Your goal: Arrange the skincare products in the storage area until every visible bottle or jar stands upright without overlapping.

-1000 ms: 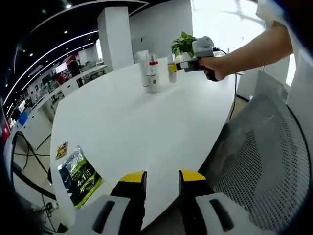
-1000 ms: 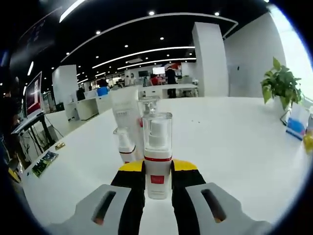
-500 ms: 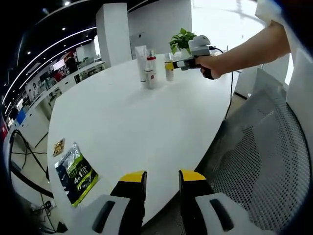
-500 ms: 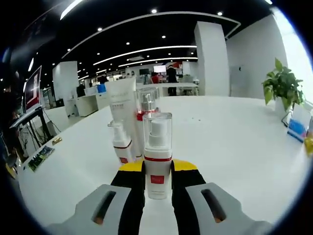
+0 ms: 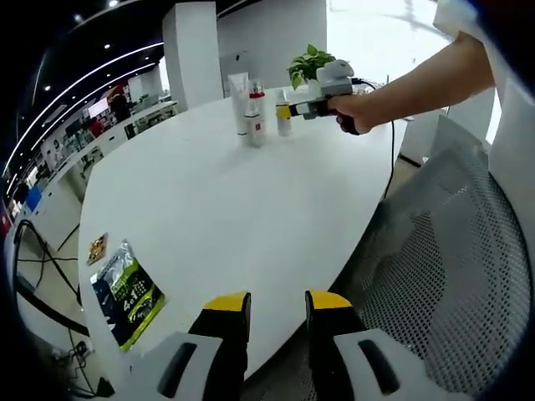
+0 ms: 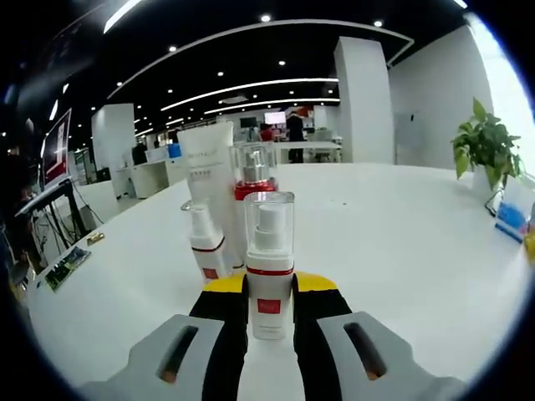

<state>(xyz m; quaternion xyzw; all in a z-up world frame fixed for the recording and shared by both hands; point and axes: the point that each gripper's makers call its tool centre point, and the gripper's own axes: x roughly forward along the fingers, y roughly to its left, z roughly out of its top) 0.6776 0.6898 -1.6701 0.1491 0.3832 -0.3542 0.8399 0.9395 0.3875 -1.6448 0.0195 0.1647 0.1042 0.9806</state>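
1. Vs 1 s ago: in the right gripper view the tall white tube, red-collared pump bottle and small white pump bottle sit larger and closer behind the held spray bottle; the grip itself looks unchanged.
2. Right gripper: jaws closed on the spray bottle's lower body, bottle upright, clear cap on, base at the white table.
3. Left gripper: jaws a narrow gap apart, nothing between them, hanging at the table's near edge.
4. Left gripper view: bottles grouped upright at the far side of the table; right gripper and hand beside them.
5. Bottle fill levels: can't tell.
6. Free space: wide bare tabletop centre and right. Printed packet lies near the left edge; mesh chair just beside the near edge; potted plant at far right.
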